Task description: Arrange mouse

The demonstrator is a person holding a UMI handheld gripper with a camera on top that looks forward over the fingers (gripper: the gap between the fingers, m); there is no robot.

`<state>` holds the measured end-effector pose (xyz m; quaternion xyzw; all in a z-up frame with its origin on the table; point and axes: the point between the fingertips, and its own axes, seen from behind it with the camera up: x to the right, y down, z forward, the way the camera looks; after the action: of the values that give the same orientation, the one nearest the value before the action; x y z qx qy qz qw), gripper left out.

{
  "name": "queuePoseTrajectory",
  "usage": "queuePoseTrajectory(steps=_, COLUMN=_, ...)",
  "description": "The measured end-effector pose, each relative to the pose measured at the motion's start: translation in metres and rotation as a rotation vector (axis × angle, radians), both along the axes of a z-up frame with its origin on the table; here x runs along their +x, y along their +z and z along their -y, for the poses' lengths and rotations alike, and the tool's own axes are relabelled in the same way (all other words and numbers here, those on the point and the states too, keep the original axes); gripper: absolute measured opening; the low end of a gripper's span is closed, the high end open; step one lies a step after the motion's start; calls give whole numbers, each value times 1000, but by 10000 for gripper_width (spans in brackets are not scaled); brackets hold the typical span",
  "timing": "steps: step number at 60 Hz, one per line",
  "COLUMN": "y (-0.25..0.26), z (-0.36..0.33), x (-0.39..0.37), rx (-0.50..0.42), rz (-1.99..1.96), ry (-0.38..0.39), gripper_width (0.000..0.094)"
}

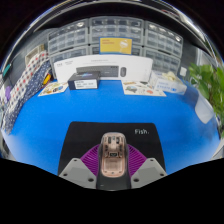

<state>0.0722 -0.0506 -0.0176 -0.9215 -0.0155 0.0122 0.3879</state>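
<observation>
The gripper (pixel 113 170) is closed on the mouse (pixel 113 158), both purple pads (pixel 93 160) pressing its sides. The mouse is beige-pink and glossy, with a dark wheel. Below it lies a black mat (pixel 110 132) on the blue table (pixel 50 125); beyond stands a white box (pixel 100 70).

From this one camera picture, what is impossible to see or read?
- Mouse, gripper view: its near end is cut off between the fingers; whether they press on it is unclear.
- Black mat: the mouse covers its middle.
- Drawer cabinets: labels too small.
- Papers: print too small.
</observation>
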Motion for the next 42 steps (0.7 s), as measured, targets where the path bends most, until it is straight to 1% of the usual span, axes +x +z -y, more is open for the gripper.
queuePoseTrajectory(steps=5, y=0, z=0, x=0, rx=13, rz=-19, ry=-14, gripper_width=350)
queuePoseTrajectory(steps=6, y=1, z=0, x=0, rx=13, rz=-18, ry=-14, gripper_width=368)
queuePoseTrajectory(steps=10, y=1, z=0, x=0, rx=19, rz=-17, ry=-11, gripper_width=383)
queuePoseTrajectory(steps=15, y=1, z=0, x=0, rx=23, rz=-22, ry=-11, gripper_width=423)
queuePoseTrajectory(steps=22, y=2, z=0, x=0, rx=-1, rz=-27, ry=-9, gripper_width=476)
queuePoseTrajectory(steps=23, y=2, z=0, x=0, rx=-6, rz=-25, ry=-9, gripper_width=506)
queuePoseTrajectory(steps=24, y=2, z=0, x=1, rx=-13, rz=-18, ry=-11, gripper_width=590)
queuePoseTrajectory(steps=27, y=3, z=0, x=9, rx=-29, rz=22, ry=-21, gripper_width=732)
queuePoseTrajectory(steps=30, y=7, z=3, x=8, rx=-40, rz=35, ry=-8, gripper_width=874)
queuePoseTrajectory(steps=32, y=15, z=3, x=5, rx=-34, rz=29, ry=-3, gripper_width=842)
queuePoseTrajectory(steps=35, y=32, z=5, x=0, rx=-10, rz=12, ry=-3, gripper_width=857)
queuePoseTrajectory(steps=42, y=82, z=19, x=-6, rx=52, rz=18, ry=-21, gripper_width=856)
